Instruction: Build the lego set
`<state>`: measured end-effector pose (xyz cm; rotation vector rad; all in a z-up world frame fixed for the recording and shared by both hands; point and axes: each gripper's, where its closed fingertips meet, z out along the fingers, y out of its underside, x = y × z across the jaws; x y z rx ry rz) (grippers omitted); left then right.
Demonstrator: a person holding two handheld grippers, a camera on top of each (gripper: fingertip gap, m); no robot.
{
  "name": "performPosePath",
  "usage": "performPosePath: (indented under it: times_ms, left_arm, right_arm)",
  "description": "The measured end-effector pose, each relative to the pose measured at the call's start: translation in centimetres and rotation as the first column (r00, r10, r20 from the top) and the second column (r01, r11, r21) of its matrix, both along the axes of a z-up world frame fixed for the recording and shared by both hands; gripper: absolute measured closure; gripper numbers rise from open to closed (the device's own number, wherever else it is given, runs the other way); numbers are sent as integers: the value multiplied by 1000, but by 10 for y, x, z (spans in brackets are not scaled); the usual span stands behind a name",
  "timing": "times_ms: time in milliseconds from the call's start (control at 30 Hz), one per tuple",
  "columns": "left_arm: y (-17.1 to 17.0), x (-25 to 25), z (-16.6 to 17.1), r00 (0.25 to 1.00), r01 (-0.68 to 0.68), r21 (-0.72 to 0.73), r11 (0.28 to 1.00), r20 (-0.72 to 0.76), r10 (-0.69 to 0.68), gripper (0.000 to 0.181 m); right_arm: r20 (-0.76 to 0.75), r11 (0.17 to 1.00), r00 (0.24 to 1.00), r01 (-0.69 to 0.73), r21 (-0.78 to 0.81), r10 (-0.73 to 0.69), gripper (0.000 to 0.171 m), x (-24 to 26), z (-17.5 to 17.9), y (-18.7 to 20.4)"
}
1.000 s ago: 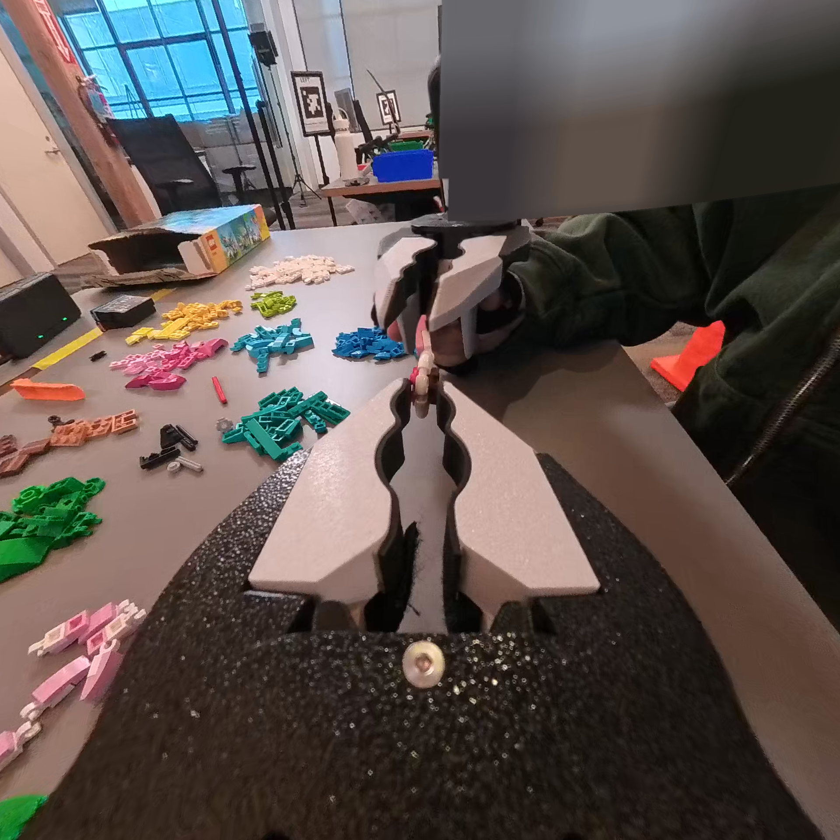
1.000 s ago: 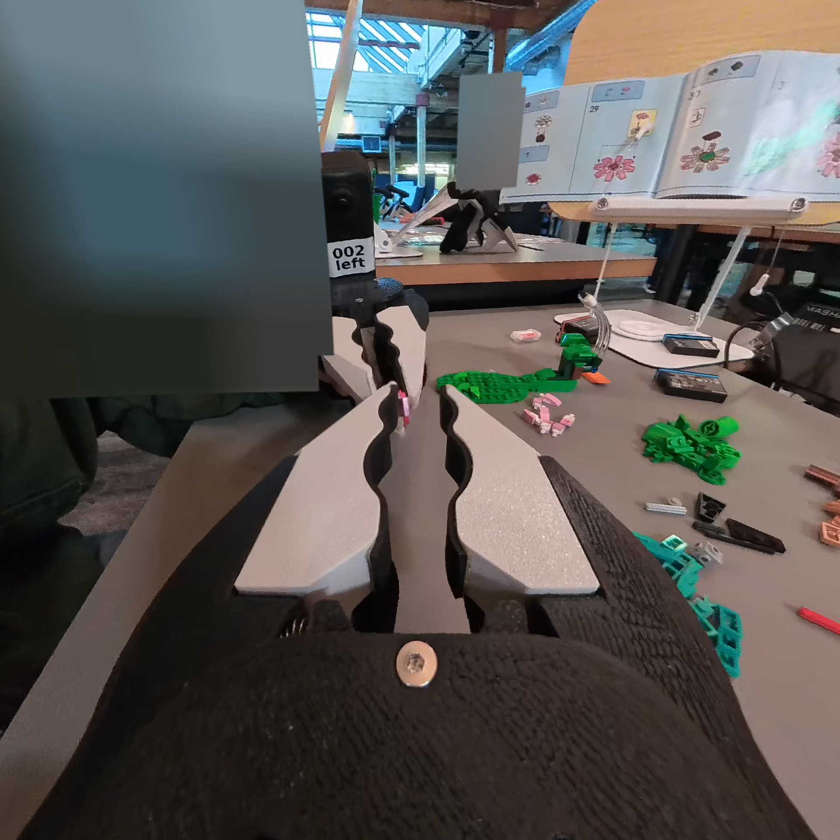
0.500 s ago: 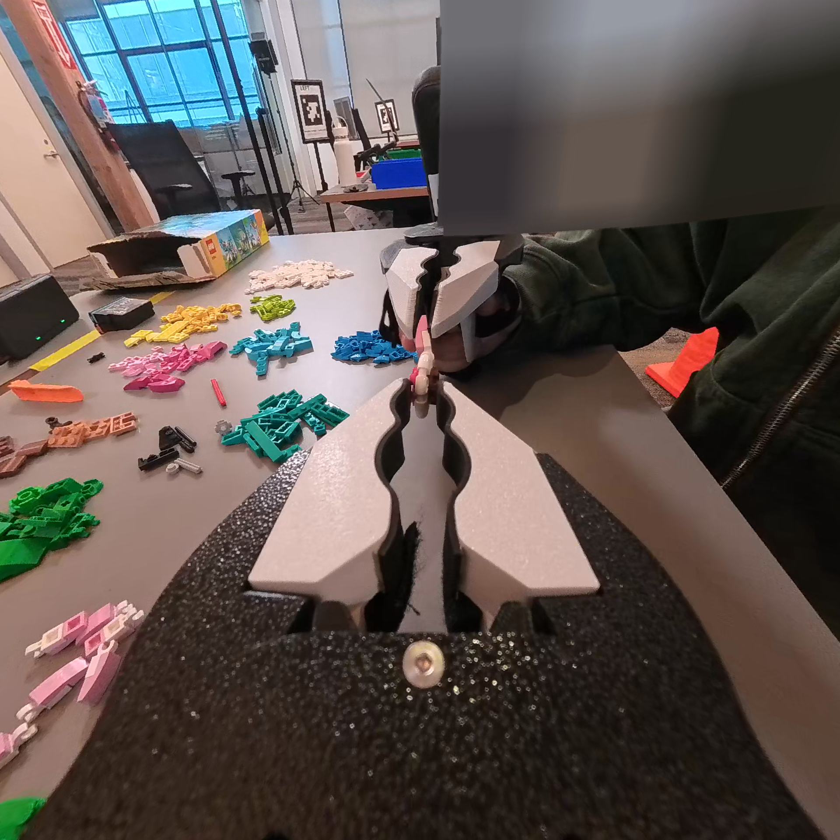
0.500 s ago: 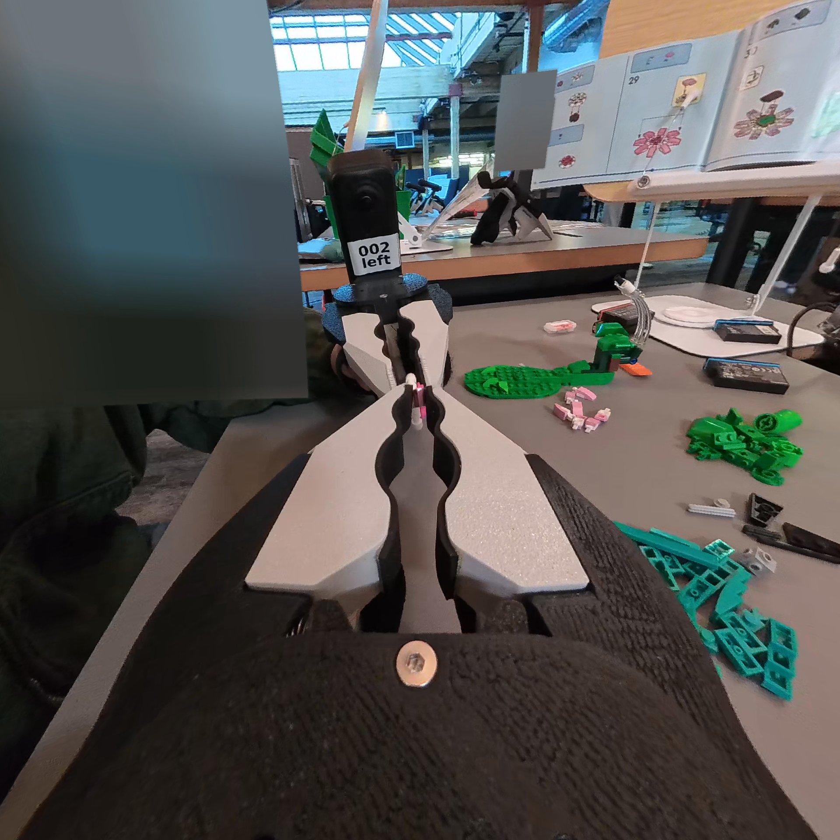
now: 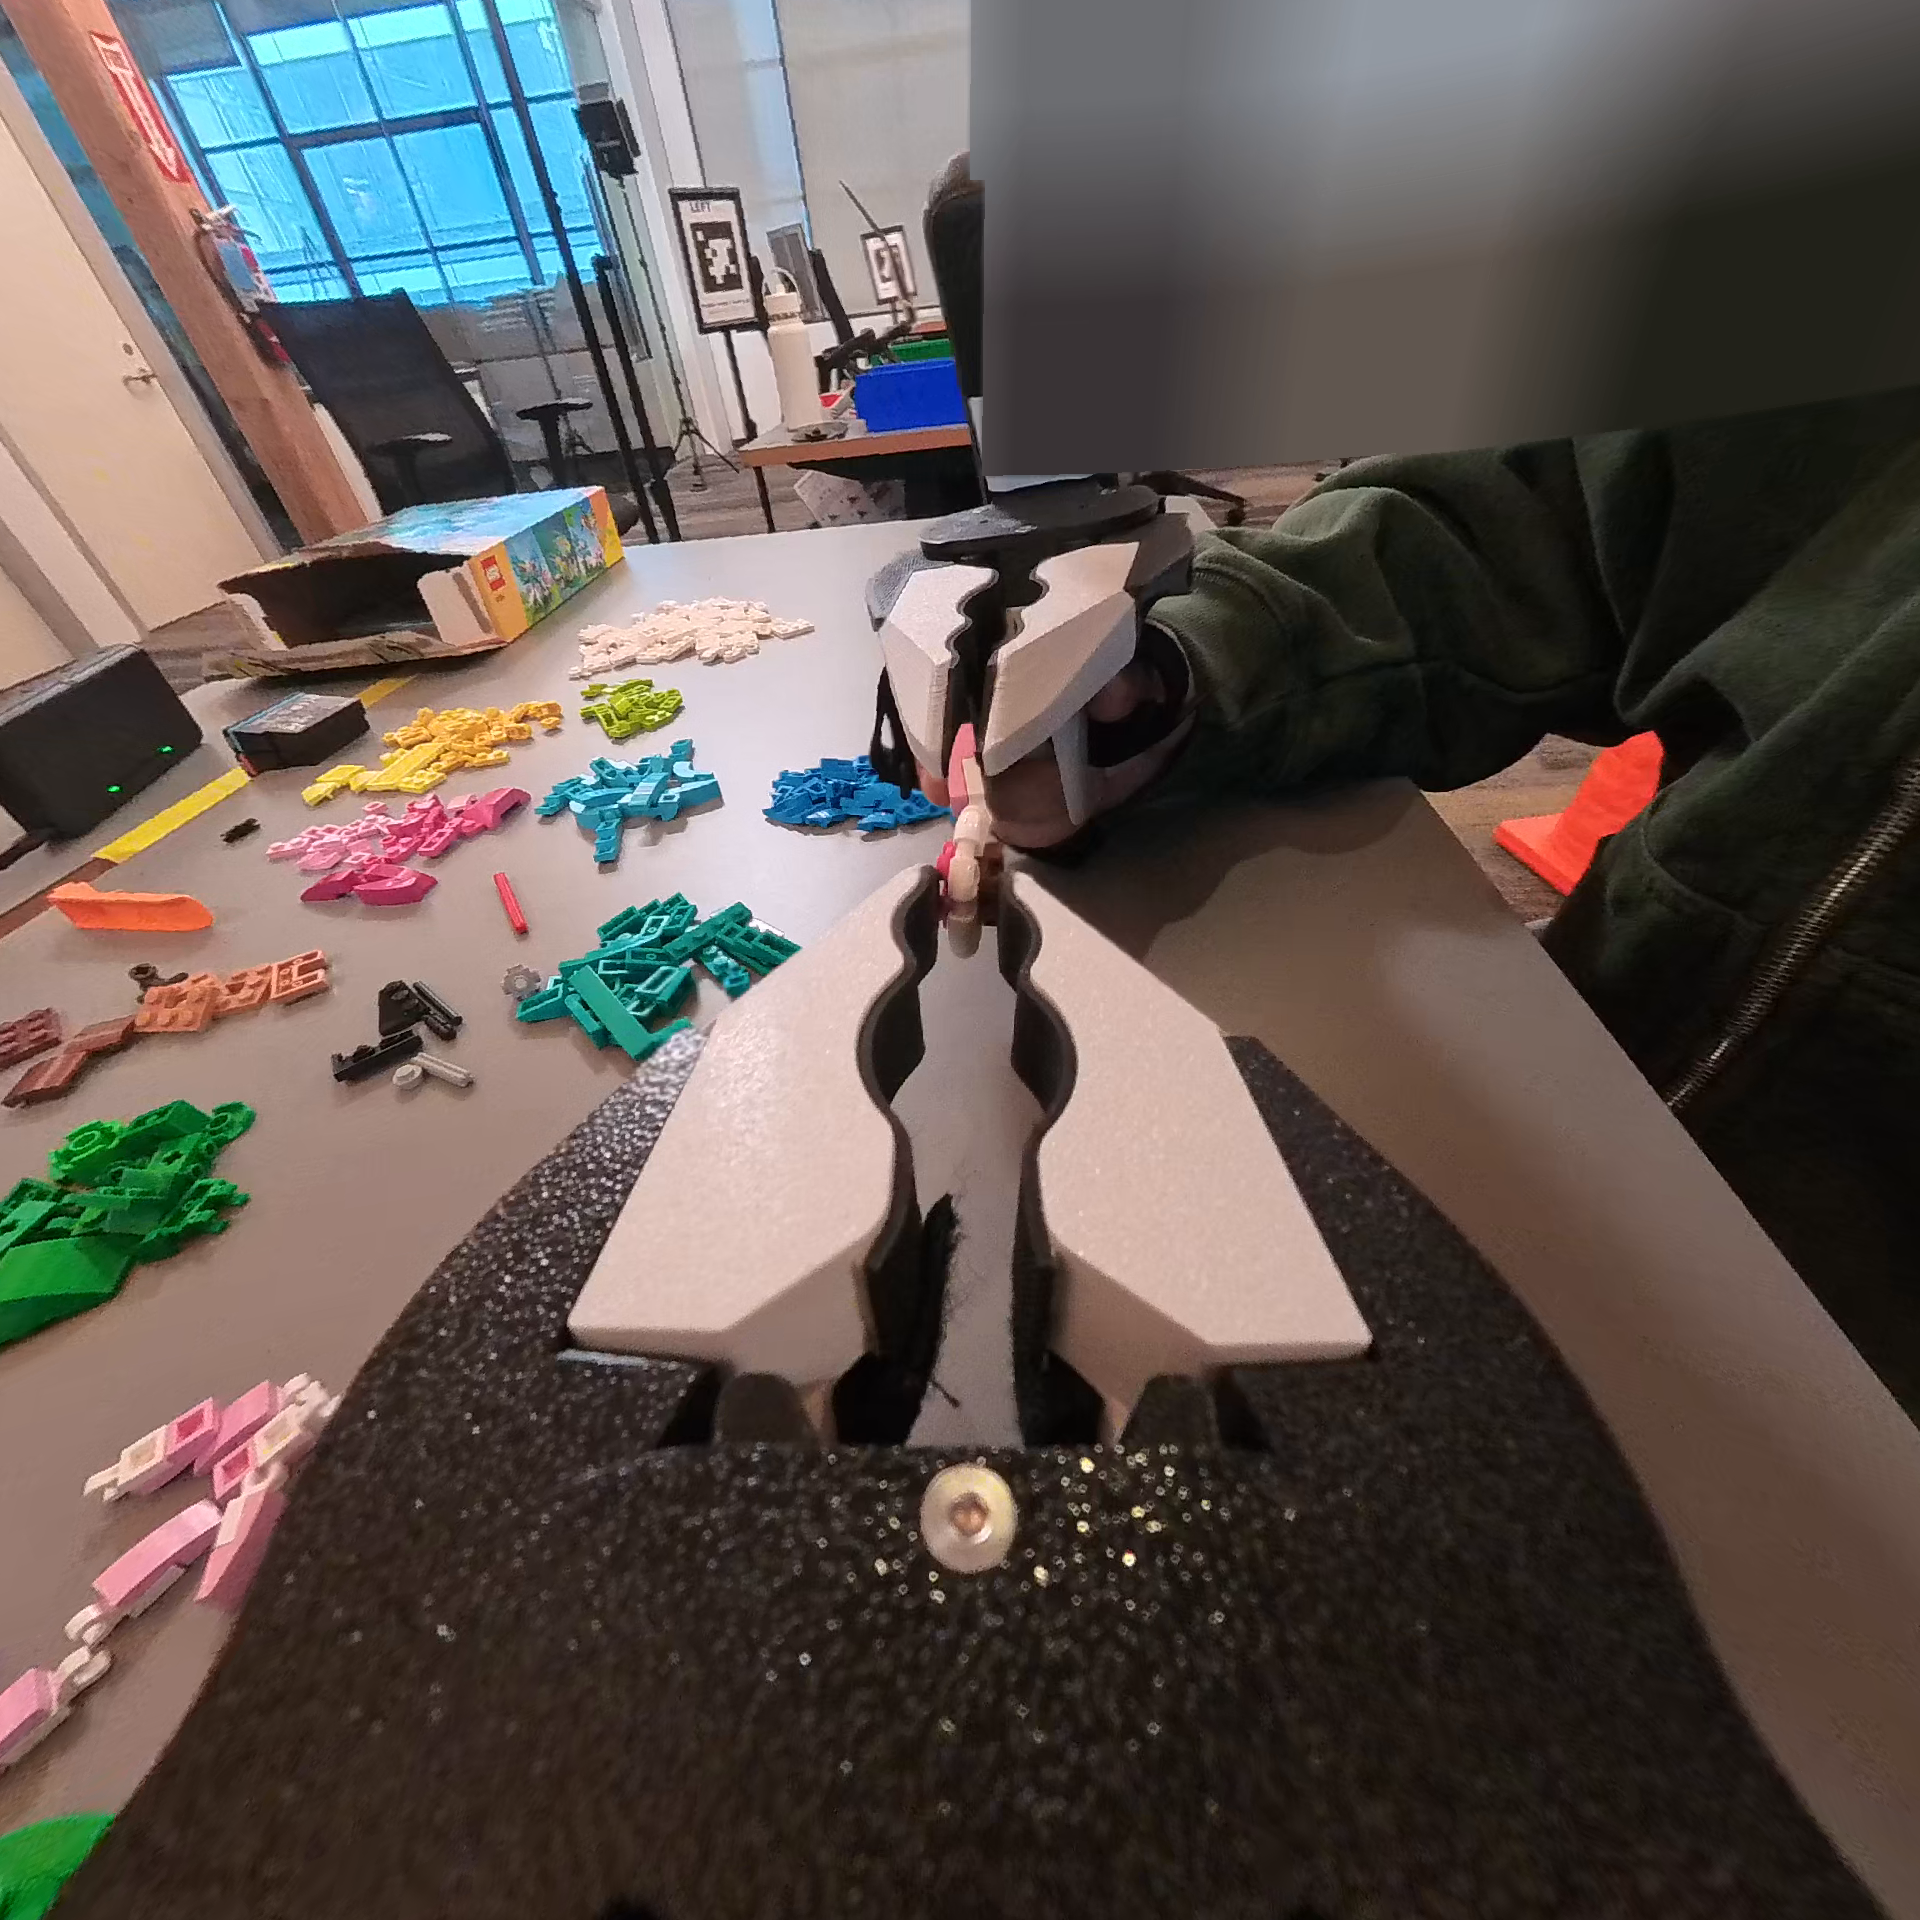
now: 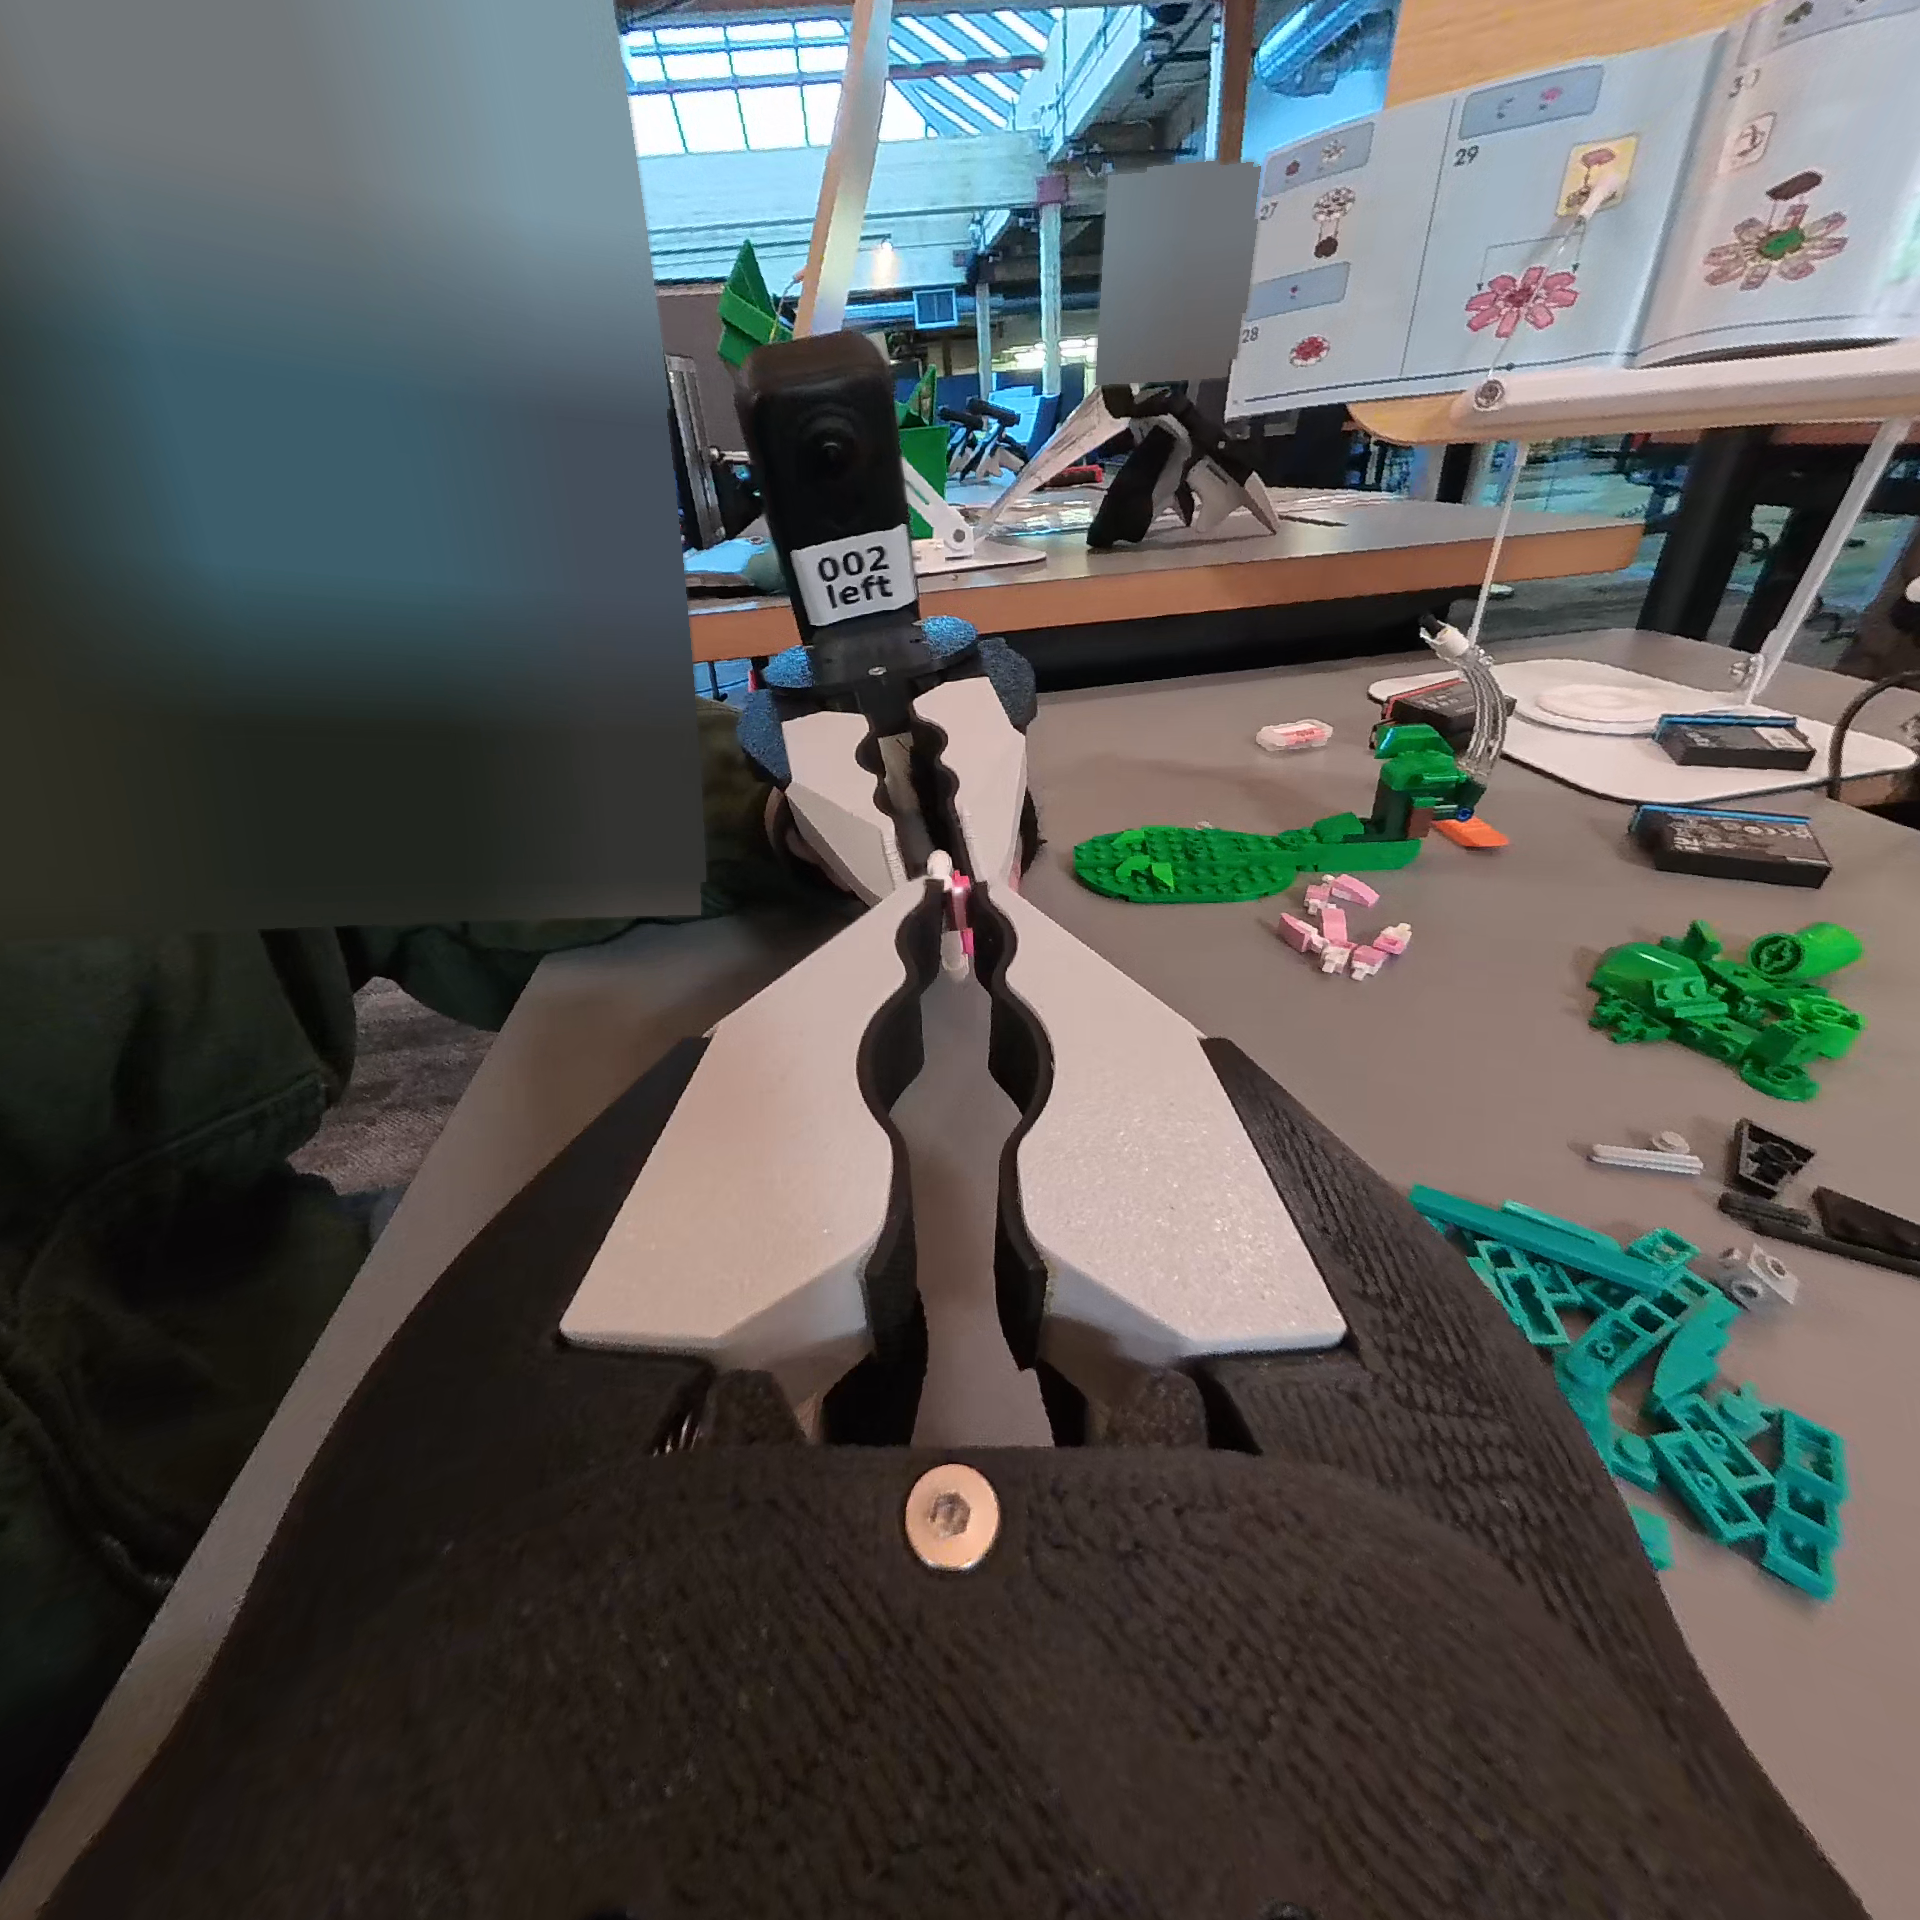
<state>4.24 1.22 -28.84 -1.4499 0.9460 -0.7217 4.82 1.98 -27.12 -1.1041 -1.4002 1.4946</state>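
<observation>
A small pink-and-white lego assembly (image 5: 966, 831) hangs above the grey table (image 5: 1299, 987) near its right edge. My left gripper (image 5: 966, 899) is shut on its near end. My right gripper (image 5: 966, 753) faces it tip to tip and pinches the far end. In the right wrist view my right gripper (image 6: 956, 920) is shut on the same pink-and-white piece (image 6: 961, 914), and the left gripper (image 6: 940, 862) meets it from the other side. Most of the piece is hidden between the fingers.
Sorted brick piles lie to the left: teal (image 5: 644, 966), blue (image 5: 842, 795), pink (image 5: 395, 842), yellow (image 5: 447, 738), white (image 5: 686, 634), green (image 5: 114, 1184). A green baseplate build (image 6: 1195, 857), loose pink pieces (image 6: 1340, 925) and an open instruction booklet (image 6: 1558, 208) are to the right. A person's green sleeve (image 5: 1455, 623) is behind. The tips of both grippers are at nearly the same place.
My right gripper swung in line with the left one and closed from part-open onto the pink-and-white piece. My left gripper kept its hold and barely moved.
</observation>
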Motion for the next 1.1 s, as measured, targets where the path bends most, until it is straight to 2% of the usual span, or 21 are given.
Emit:
performPosePath:
  times_ms: [67, 100, 133, 200, 300, 367, 433, 533, 633, 867, 967, 1100]
  left_arm:
    - [2, 0, -2, 999, -33, 49, 998, -41, 35, 173]
    - [5, -1, -9, 990, -60, 105, 993, -118, 73, 173]
    - [7, -1, -18, 968, -76, 178, 981, -224, 116, 173]
    - [7, 2, -31, 897, -48, 341, 939, -399, 191, 173]
    - [11, 0, -44, 796, 0, 467, 884, -536, 283, 173]
    - [13, -4, -44, 787, -16, 465, 885, -540, 298, 173]
    - [14, -7, -42, 783, -23, 478, 878, -538, 313, 173]
    - [14, -9, -47, 753, -2, 484, 875, -575, 320, 173]
    - [15, -10, -48, 743, -5, 487, 874, -582, 329, 173]
    - [17, -12, -50, 748, -17, 473, 881, -579, 325, 173]
    - [18, -14, -45, 772, -40, 466, 884, -547, 323, 173]
    - [15, -11, -44, 789, -26, 463, 886, -535, 303, 173]
  right_arm:
    - [-10, 999, 1000, 30, 34, -29, 167, 0, 0, 2]
    - [-25, 993, 998, 68, 97, -66, 159, 0, 0, 4]
    - [-50, 973, 993, 117, 197, -109, 151, 0, 0, 6]
    - [-84, 877, 980, 200, 437, -181, 146, -1, -9, 6]
    - [-54, 801, 984, 172, 573, -172, 138, -5, -22, -5]
    - [-27, 790, 979, 179, 587, -202, 130, -7, -27, 0]
    - [3, 772, 972, 184, 609, -234, 131, -6, -33, 7]
    - [30, 669, 951, 194, 717, -307, 143, -7, -47, 18]
    - [8, 607, 947, 199, 769, -321, 150, -7, -49, 18]
    - [51, 607, 945, 164, 778, -322, 152, -8, -58, 18]
    - [90, 602, 941, 134, 787, -327, 150, -8, -67, 20]
    - [50, 602, 948, 157, 783, -313, 165, -8, -60, 17]
